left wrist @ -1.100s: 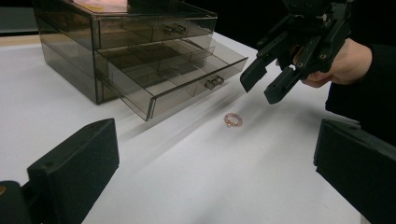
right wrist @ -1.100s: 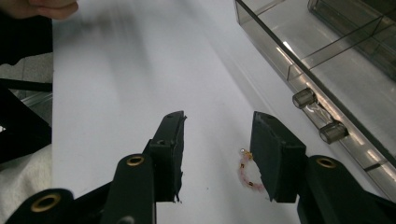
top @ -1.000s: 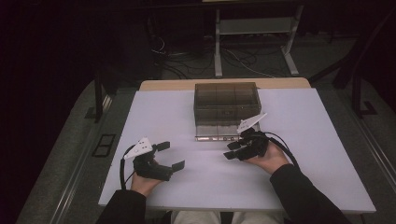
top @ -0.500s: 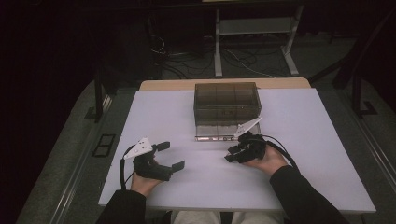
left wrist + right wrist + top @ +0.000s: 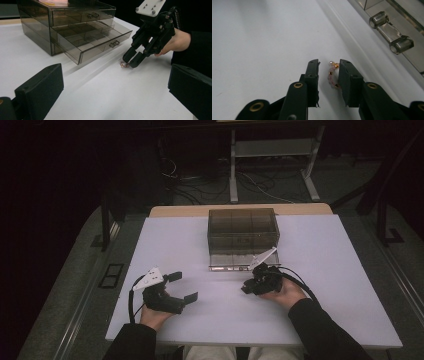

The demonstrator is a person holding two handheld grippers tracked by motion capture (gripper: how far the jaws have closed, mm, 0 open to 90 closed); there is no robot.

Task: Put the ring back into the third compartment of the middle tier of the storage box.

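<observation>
The right hand-held gripper (image 5: 329, 68) has just been closing around a beaded ring (image 5: 332, 75) on the surface (image 5: 200, 245), jaws not yet pinching; the left hand-held gripper (image 5: 182, 286) is spread.

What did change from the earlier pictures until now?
The right gripper has just been closing its jaws around the small beaded ring on the table; a gap remains at one pad. The left gripper and the drawer box stayed as they were.
</observation>
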